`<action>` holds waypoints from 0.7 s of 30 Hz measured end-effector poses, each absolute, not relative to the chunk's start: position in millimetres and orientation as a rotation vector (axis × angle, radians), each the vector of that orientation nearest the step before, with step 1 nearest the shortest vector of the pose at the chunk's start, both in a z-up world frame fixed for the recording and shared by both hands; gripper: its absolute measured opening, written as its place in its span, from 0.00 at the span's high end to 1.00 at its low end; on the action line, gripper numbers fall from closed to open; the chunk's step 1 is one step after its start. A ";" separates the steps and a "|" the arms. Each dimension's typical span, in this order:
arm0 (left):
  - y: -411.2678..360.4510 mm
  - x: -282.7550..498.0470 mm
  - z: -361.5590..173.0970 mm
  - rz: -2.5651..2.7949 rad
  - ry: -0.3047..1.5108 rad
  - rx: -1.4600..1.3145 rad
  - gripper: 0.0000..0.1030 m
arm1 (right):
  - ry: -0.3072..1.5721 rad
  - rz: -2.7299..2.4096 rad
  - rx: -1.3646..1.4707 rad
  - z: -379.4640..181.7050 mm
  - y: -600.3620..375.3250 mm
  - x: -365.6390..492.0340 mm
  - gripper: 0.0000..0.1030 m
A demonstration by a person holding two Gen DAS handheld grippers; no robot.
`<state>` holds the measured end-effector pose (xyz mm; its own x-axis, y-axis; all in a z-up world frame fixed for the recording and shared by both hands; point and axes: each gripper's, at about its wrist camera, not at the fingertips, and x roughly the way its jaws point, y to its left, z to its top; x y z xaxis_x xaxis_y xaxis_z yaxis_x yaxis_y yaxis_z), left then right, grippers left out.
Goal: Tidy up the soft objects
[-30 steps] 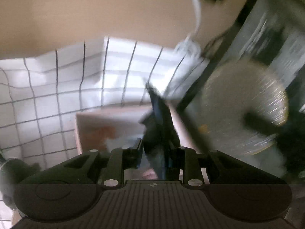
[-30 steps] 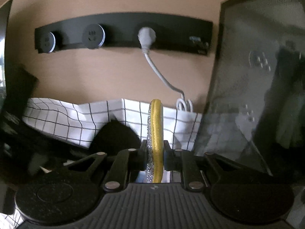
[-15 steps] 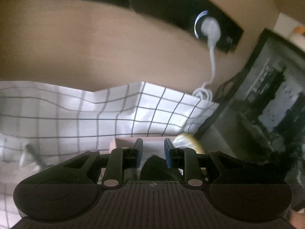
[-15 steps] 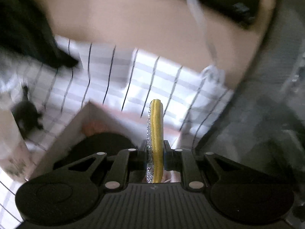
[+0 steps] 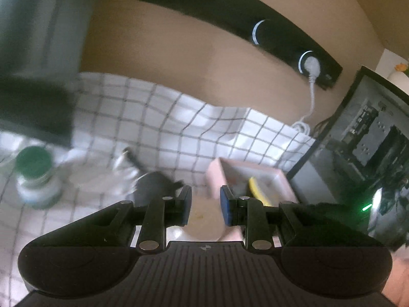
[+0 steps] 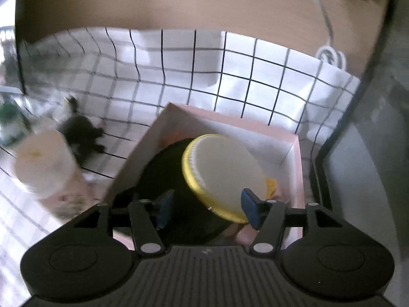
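A pink box stands on the checked cloth. In it lie a black soft object and a round white puff with a yellow rim, tilted on top. My right gripper is open just above the puff, its jaws wide apart. My left gripper is open and empty, left of the box, over a cream roll. The yellow rim shows in the box. A black fuzzy item lies on the cloth; it also shows in the right wrist view.
A green-capped bottle stands at the left. A white roll stands left of the box. A dark glass-fronted case is at the right. A black socket strip with a white cable is on the wall.
My right gripper opened and let the yellow-rimmed puff fall into the box. My left gripper, which held the black object a second ago, is open and has swung left.
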<state>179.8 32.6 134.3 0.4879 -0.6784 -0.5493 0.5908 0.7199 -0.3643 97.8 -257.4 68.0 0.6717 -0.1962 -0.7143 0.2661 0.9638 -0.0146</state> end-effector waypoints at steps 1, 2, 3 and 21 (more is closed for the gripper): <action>39.5 176.8 131.2 -0.765 0.726 -0.126 0.74 | 0.782 -0.250 0.123 72.4 -258.9 90.6 0.38; 47.1 172.8 127.9 -0.755 0.722 -0.114 0.74 | 0.771 -0.243 0.148 76.2 -260.1 83.0 0.38; 54.4 168.2 124.4 -0.745 0.713 -0.096 0.74 | 0.757 -0.241 0.167 80.2 -260.7 75.8 0.38; 155.1 152.1 75.3 -0.465 0.817 -0.054 0.74 | 0.848 -0.317 0.329 63.8 -279.3 136.0 0.55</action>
